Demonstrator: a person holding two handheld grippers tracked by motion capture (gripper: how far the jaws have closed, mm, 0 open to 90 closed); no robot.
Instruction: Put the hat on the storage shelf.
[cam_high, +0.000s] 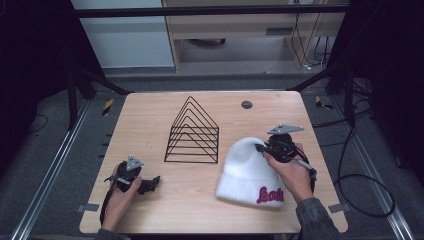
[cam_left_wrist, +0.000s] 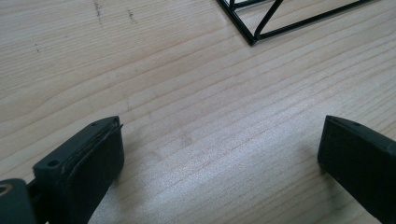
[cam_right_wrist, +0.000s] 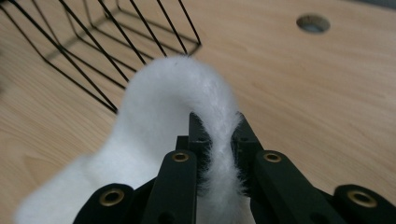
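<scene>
Wooden table (cam_high: 150, 120) on dark floor (cam_high: 50, 150), pale cabinet (cam_high: 135, 45) behind.

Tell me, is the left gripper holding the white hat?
No, the left gripper has its fingers wide apart over bare table; the white hat is pinched by the right gripper.

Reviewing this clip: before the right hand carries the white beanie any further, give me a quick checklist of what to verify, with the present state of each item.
1. Right gripper shut on the white beanie: ok, a fold of its top is pinched between the pads.
2. Grip depth: ok, fabric runs well down between the jaws in the right gripper view.
3. Beanie free of the wire rack: ok, it lies beside the rack, apart from it.
4. Left gripper out of the way: ok, open over bare table, nothing between its jaws.
5. Beanie fully off the table: not ok, its cuff end lies on the wood.
6. Whether the fold will slip: cannot tell.
</scene>
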